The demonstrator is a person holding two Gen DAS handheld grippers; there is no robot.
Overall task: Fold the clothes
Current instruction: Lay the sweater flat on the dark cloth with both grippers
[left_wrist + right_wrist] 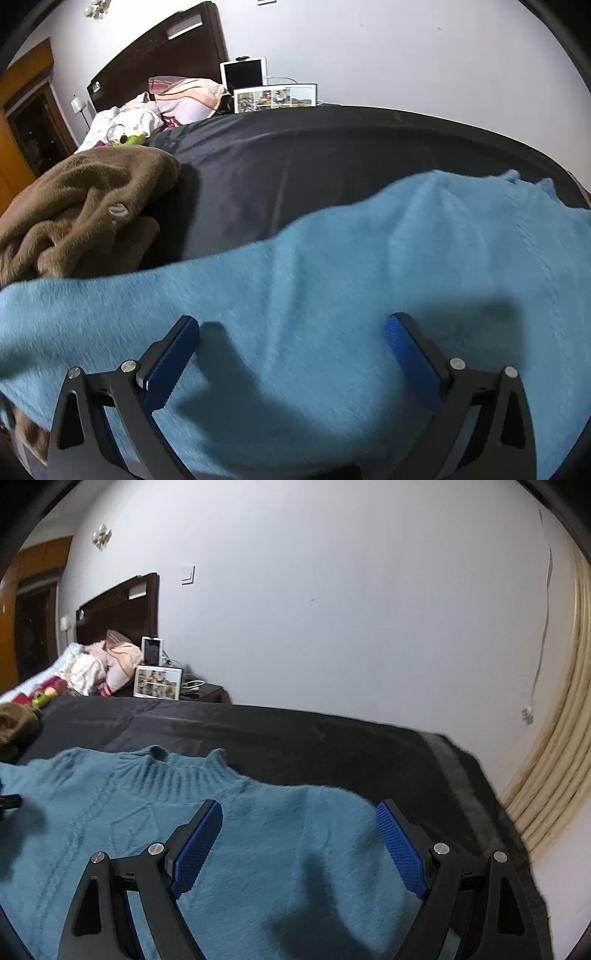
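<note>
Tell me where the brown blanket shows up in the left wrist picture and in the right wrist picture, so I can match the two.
Left wrist view: the brown blanket fills the left middle, bunched on the black bed cover, beside the blue sweater.
Right wrist view: only a small bit of it shows at the far left edge, above the sweater.
Shared landmark: the photo frame standing past the far edge of the bed.
</note>
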